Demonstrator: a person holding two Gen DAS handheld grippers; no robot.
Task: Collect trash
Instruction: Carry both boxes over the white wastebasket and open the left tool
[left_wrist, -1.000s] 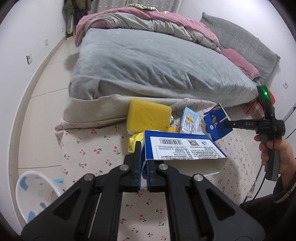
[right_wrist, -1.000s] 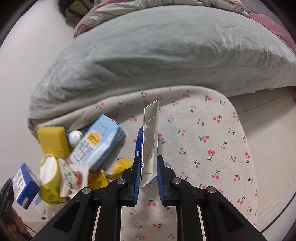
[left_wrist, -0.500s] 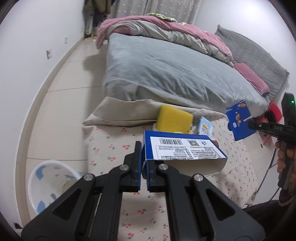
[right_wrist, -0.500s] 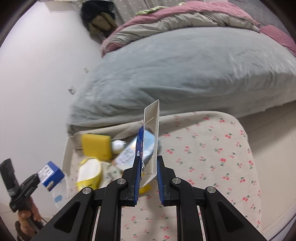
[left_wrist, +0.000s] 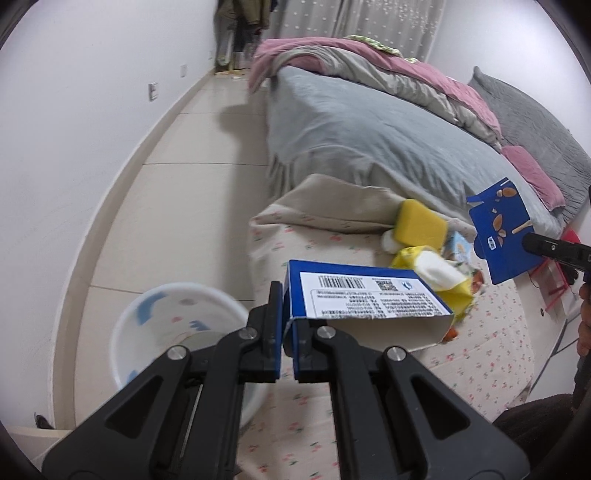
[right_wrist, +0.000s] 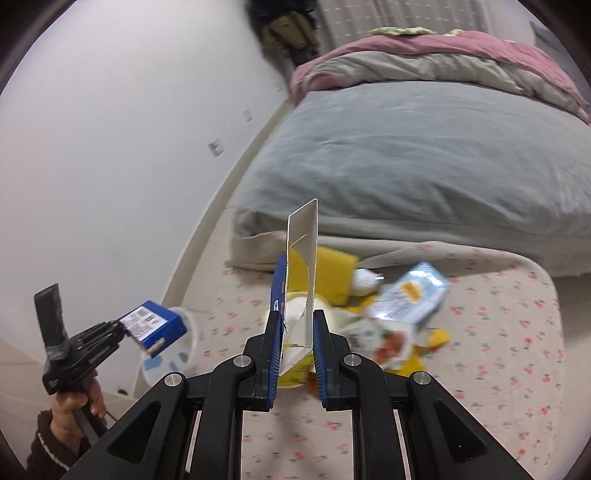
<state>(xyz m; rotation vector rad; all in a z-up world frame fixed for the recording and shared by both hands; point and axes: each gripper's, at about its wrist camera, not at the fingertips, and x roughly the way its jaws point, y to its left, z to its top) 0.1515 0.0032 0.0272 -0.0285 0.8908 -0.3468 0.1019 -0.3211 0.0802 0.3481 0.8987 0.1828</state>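
Observation:
My left gripper is shut on the flap of a blue and white barcoded carton, held in the air just right of a white plastic bin on the floor. My right gripper is shut on a flattened blue carton that stands edge-on between its pads; the same carton shows at the right of the left wrist view. In the right wrist view the left gripper and its carton hang over the bin at lower left.
On the cherry-print cloth lie a yellow sponge, a light blue pack, a yellow wrapper and other scraps. A bed with a grey cover rises behind. A white wall and beige tiles run along the left.
Both grippers have swung left with their cartons still gripped. The white bin has come nearer under the left gripper, and the right gripper has risen above the litter pile.

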